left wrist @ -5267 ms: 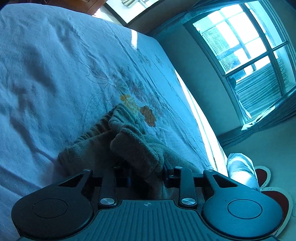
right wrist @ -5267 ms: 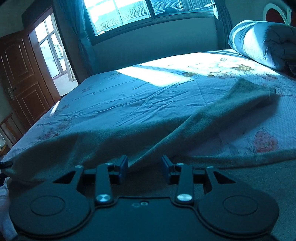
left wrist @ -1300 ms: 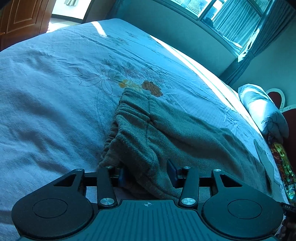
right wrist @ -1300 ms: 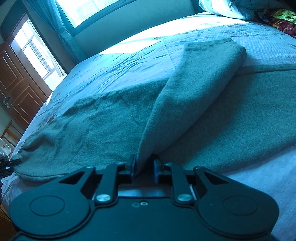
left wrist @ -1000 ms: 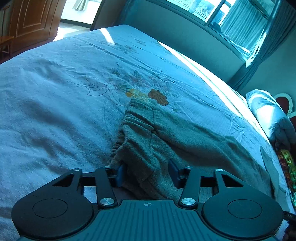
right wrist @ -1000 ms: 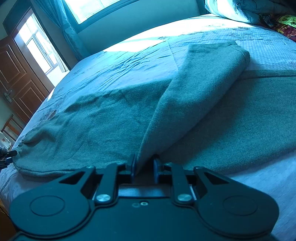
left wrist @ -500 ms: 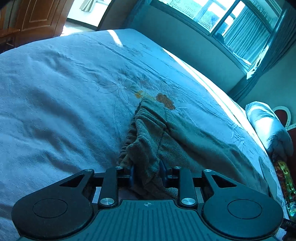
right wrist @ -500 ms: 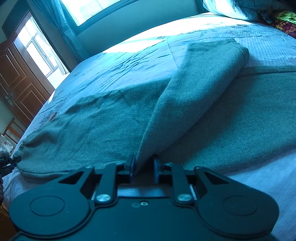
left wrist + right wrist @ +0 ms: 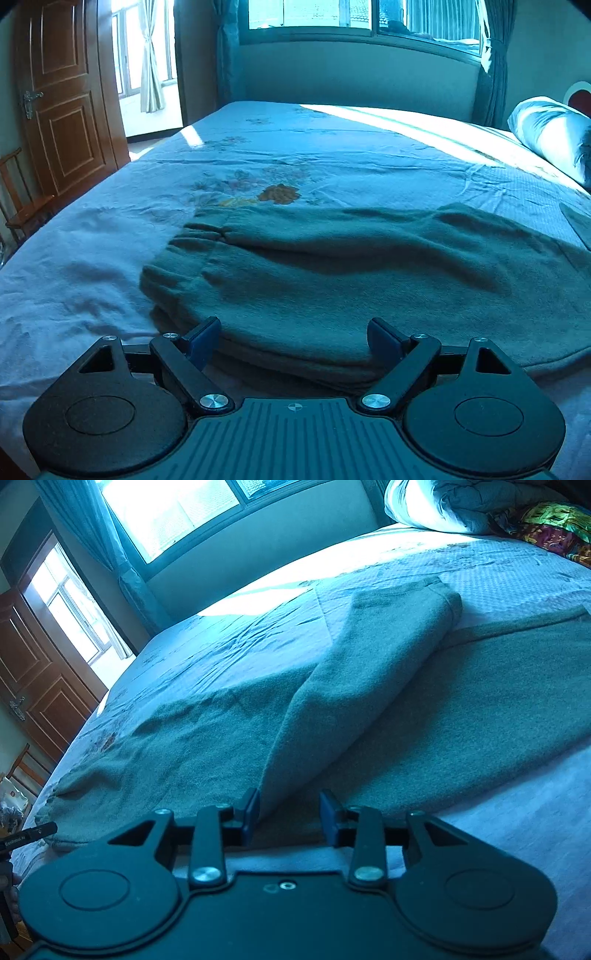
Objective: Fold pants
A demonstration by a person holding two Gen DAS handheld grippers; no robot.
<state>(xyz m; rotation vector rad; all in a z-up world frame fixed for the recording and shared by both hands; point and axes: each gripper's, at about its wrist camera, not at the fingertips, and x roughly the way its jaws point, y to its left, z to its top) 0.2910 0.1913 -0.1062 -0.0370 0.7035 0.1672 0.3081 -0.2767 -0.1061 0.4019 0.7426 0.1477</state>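
Both tongs are opening: left tongs [image 9: 293, 338] wide, right tongs [image 9: 289, 814] narrowly, letting go the grey-green fleece pants [image 9: 351, 273], now flat at twelve o'clock on the bed [image 9: 92, 258], ready for refolding.

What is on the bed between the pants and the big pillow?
Only bare bedsheet. The left wrist view shows wrinkled cloth with sunlight on it between the pants and the pillow, and nothing else lying there.
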